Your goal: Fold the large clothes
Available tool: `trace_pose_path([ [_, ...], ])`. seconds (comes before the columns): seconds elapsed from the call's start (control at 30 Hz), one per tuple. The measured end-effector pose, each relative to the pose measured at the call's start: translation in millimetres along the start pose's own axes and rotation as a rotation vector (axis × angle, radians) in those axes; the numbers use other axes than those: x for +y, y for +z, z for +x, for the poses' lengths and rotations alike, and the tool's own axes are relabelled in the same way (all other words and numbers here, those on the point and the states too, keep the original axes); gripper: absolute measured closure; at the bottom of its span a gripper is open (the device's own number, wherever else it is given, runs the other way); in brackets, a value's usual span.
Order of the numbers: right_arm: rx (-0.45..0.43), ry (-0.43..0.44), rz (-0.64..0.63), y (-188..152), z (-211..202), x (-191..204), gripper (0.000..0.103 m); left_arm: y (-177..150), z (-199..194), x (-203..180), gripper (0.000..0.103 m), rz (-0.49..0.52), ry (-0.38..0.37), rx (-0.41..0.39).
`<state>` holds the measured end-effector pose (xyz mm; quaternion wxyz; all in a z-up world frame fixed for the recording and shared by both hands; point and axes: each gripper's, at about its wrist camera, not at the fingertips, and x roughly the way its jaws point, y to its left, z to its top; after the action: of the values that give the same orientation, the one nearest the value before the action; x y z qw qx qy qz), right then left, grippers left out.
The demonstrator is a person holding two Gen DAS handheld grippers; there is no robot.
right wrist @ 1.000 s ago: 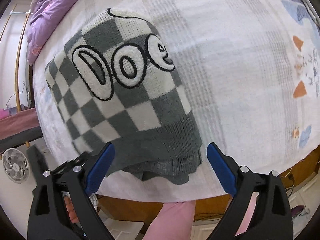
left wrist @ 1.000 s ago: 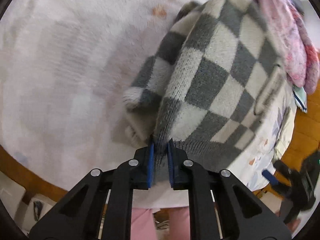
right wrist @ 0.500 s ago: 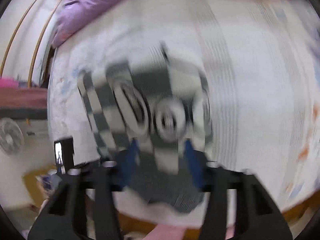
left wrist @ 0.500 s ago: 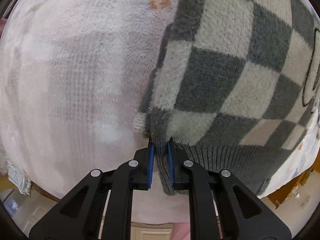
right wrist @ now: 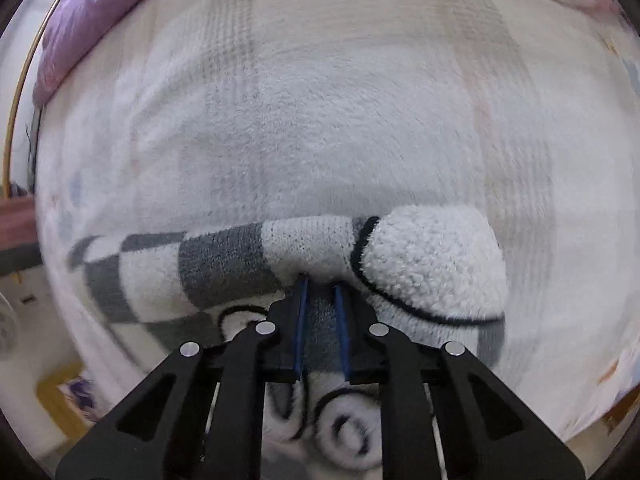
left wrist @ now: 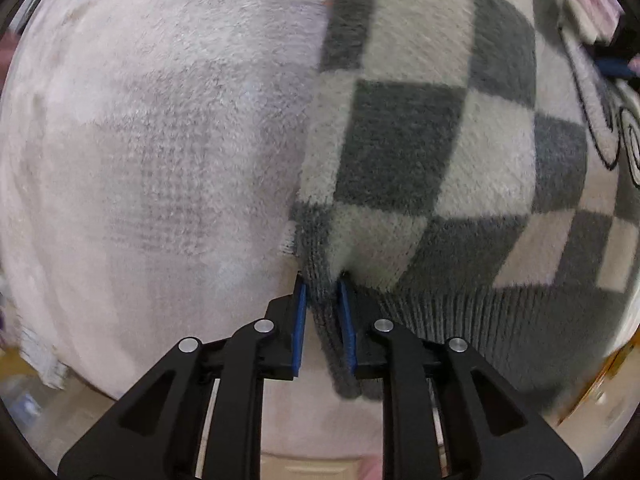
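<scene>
A grey-and-cream checked sweater lies on the pale fleece blanket of a bed. My left gripper points down at its near left corner. The ribbed grey hem runs between the blue pads, which still touch it while the jaws are opening. In the right wrist view the sweater is bunched into a fold, with a white fleecy patch outlined in black. My right gripper is closing, and its pads press on grey knit at that fold.
A purple quilt lies along the far left of the bed, and a pink patterned cloth sits beyond the sweater. The blanket stretches wide past the fold. The bed edge and the floor are close below both grippers.
The right gripper swept from the hem across the sweater and closed from wide open onto a fold. The left gripper sank towards the bed with the hem, and its pads now stand slightly wider.
</scene>
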<state>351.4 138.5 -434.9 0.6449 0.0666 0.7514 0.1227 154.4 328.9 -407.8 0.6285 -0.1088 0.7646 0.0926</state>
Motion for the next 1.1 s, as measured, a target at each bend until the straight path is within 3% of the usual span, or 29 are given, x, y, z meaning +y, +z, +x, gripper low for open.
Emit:
trace_pose_path([
  [0.07,-0.017,0.043,-0.013,-11.4,-25.7,-5.8,0.086,4.4,-20.7,-7.5,0.055,0.003,0.003,-0.003],
  [0.1,-0.039,0.059,-0.031,-17.8,-39.4,-9.8,0.086,3.6,-31.7,-4.8,0.05,-0.006,0.009,-0.018],
  [0.17,-0.075,0.053,-0.042,-29.8,-64.2,-22.1,0.085,3.5,-66.2,-1.5,0.05,-0.015,0.057,-0.077],
  [0.3,-0.074,0.122,-0.03,-35.4,-87.0,-38.3,0.085,30.2,-125.8,-23.0,0.051,0.006,-0.053,-0.225],
  [0.4,-0.029,0.198,-0.073,-21.2,-77.1,-18.7,0.085,82.6,-140.8,-52.9,0.064,0.042,-0.187,-0.304],
  [0.5,0.01,0.174,-0.052,1.5,-41.8,5.3,0.085,145.0,-127.7,-74.9,0.076,-0.011,-0.221,-0.331],
  [0.57,0.053,0.121,0.019,16.5,-8.1,2.5,0.091,193.7,-92.9,-90.6,0.077,-0.034,-0.247,-0.268],
  [0.63,0.076,0.102,0.069,21.2,21.4,-8.4,0.103,225.4,-42.4,-100.3,0.09,-0.027,-0.148,-0.153],
  [0.67,0.065,0.124,0.084,22.1,33.8,-12.9,0.103,231.6,-29.5,-100.3,0.091,-0.031,-0.141,-0.141],
  [0.77,0.038,0.101,0.02,23.3,32.7,-5.7,0.103,236.3,-23.0,-109.1,0.092,0.007,-0.124,-0.159],
  [0.9,0.06,0.188,0.045,15.5,-0.1,-19.2,0.103,218.5,-63.8,-101.8,0.092,0.082,-0.167,-0.208],
  [0.97,-0.01,0.106,0.014,4.6,-44.4,-28.5,0.097,198.9,-95.4,-93.3,0.091,0.125,-0.136,-0.273],
  [1.03,-0.083,-0.039,0.036,-3.4,-69.2,-52.8,0.087,190.1,-94.8,-86.9,0.091,0.149,-0.07,-0.263],
  [1.07,-0.048,-0.036,0.056,-2.5,-60.7,-64.2,0.087,186.8,-85.1,-83.1,0.091,0.158,-0.064,-0.247],
  [1.1,0.006,0.023,0.094,-1.6,-42.6,-78.1,0.085,186.7,-72.9,-80.2,0.091,0.157,-0.061,-0.235],
])
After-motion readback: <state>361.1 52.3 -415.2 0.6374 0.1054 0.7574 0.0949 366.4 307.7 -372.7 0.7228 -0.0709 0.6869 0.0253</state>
